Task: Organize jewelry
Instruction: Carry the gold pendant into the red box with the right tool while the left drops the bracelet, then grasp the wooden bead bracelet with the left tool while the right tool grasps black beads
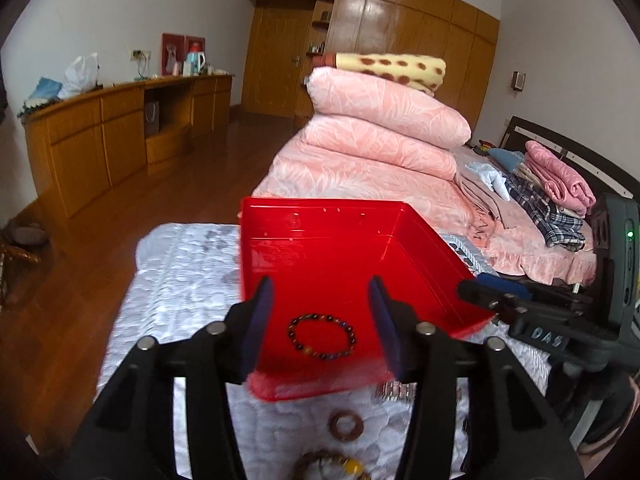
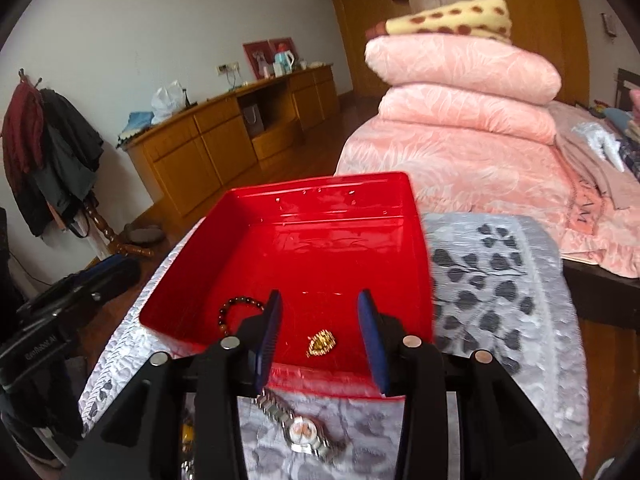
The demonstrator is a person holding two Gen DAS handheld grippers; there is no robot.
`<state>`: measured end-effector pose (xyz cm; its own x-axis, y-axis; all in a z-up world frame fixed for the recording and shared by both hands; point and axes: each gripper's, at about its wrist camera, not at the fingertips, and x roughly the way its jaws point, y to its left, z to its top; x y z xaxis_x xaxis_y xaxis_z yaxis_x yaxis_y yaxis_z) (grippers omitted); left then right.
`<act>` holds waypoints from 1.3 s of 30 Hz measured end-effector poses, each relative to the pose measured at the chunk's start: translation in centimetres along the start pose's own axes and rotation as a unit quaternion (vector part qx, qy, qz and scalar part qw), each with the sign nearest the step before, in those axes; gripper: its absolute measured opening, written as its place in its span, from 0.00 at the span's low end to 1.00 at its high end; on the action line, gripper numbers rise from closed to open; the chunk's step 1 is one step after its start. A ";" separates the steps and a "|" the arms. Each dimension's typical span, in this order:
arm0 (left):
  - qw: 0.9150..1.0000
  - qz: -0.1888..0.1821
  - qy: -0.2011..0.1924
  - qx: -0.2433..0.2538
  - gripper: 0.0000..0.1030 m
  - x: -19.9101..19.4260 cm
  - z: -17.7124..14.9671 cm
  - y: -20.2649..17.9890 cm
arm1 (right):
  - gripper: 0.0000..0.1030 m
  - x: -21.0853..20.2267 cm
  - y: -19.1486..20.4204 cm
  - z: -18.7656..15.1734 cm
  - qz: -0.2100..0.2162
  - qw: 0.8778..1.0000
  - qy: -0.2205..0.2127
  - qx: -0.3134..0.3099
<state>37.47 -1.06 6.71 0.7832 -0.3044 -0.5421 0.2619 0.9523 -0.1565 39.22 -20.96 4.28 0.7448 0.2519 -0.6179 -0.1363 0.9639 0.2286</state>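
The beaded bracelet point(image 2: 236, 312) is half hidden behind the right gripper's point(image 2: 320, 336) finger. At the left wrist view's bottom edge, another beaded piece point(image 1: 332, 466) is blurred and cut off.

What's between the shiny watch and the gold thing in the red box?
Only the red box's near wall separates the watch from the gold piece, in the right wrist view.

soft even daylight, slight motion blur, fisheye-bent edges, dark corners
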 end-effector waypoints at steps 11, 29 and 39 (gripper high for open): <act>0.998 0.063 -0.012 0.003 0.88 -5.6 -5.6 0.2 | 0.53 -5.7 -0.2 -6.6 -0.038 0.999 -0.017 0.020; 0.996 0.069 0.062 -0.013 0.95 -6.5 -12.7 0.3 | 0.94 -6.4 0.0 -13.4 -0.105 0.990 0.088 0.028; 0.992 0.073 0.100 -0.035 0.94 -4.1 -12.3 1.5 | 0.94 -6.4 0.1 -13.7 -0.079 0.994 0.073 0.032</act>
<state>27.72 1.86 -1.45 0.6801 -0.1609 -0.7153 0.1086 0.9870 -0.1187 25.53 -21.33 -2.07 0.6502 0.1122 -0.7514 0.0198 0.9862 0.1644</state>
